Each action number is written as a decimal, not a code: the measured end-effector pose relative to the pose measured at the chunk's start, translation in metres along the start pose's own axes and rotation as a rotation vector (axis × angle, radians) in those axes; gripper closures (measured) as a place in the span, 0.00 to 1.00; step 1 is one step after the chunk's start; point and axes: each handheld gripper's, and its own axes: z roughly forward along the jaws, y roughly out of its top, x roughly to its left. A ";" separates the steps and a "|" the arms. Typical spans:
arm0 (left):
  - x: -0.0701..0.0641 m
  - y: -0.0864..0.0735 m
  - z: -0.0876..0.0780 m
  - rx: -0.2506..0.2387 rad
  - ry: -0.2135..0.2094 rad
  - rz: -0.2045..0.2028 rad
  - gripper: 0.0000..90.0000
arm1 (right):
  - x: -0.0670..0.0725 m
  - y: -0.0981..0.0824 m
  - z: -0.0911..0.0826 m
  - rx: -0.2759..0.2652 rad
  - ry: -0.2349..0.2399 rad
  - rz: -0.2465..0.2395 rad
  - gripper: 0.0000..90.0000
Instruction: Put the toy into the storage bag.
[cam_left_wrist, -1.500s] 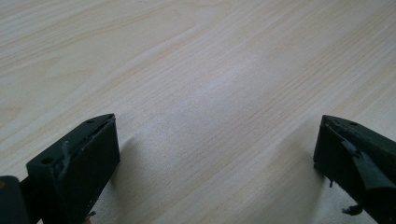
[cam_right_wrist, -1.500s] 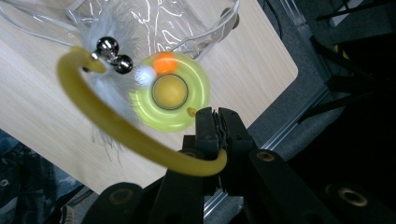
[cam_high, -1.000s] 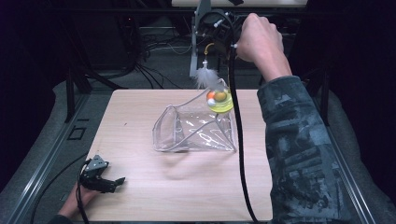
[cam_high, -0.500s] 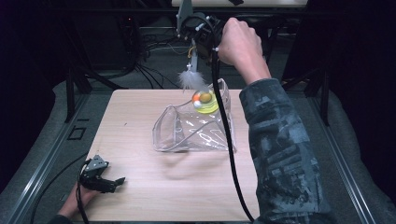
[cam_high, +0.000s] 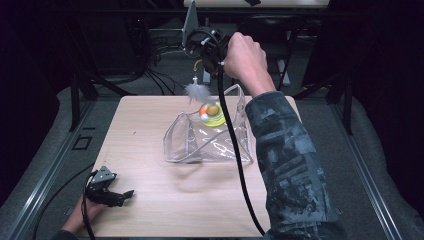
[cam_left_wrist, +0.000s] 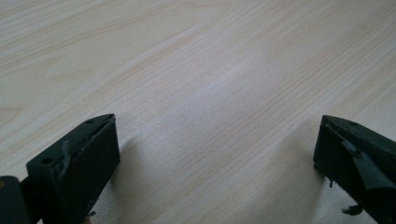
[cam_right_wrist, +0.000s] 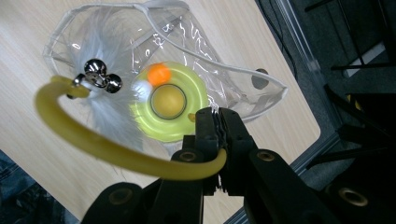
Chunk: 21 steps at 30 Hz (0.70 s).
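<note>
Above the clear pouch (cam_high: 207, 140), right gripper (cam_right_wrist: 217, 122) pinches a yellow cord (cam_right_wrist: 107, 149); left gripper (cam_high: 117, 196) gapes empty.

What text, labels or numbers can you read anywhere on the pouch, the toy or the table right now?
None: no readable text stands on any of these.
Clear plastic zip pouch with white trim: no print visible.
Yellow-green round toy with an orange ball: no marking.
Yellow rubbery cord with silver bells and a white feather, gripped by the right hand-held gripper: no lettering.
Light wooden table: bare grain.
</note>
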 end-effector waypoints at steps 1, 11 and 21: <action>0.000 0.000 0.000 0.000 0.000 0.000 0.00 | 0.000 0.000 0.002 0.003 0.003 -0.001 0.97; 0.000 0.000 0.000 0.000 -0.001 0.000 0.00 | 0.001 0.002 0.022 0.011 0.029 -0.001 0.97; 0.000 0.000 0.000 0.000 0.000 0.000 0.00 | 0.000 -0.002 0.046 0.020 0.053 0.004 0.97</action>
